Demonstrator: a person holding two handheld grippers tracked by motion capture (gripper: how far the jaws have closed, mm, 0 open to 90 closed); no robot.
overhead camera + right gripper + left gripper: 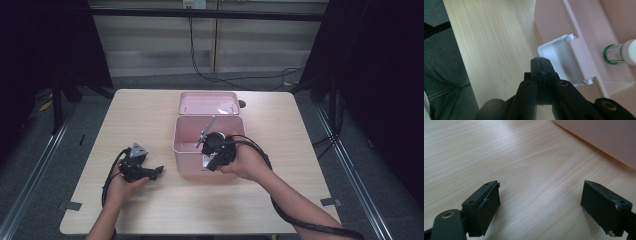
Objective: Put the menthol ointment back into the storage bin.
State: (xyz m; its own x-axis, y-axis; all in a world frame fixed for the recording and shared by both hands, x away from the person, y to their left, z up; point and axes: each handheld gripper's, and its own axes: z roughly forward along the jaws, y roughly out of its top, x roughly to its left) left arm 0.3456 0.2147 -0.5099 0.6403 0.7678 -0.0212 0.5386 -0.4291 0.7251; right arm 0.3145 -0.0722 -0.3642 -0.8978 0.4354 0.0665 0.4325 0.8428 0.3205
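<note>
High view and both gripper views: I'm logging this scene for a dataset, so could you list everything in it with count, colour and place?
Rectangular pale wooden table: one, light wood, centre of the high view.
Open pink plastic box: one, pink, middle of the table.
Pink plastic lid: one, pink, directly behind the box, touching it.
White plastic latch: one, white, on the box's front wall.
Small green-and-white capped bottle: one, lying inside the box.
Black cables: several, on the grey floor behind the table.
Left gripper: one, black, fingers apart over bare table, left of the box.
Right gripper: one, black, fingers closed together, empty, at the latch.
</note>
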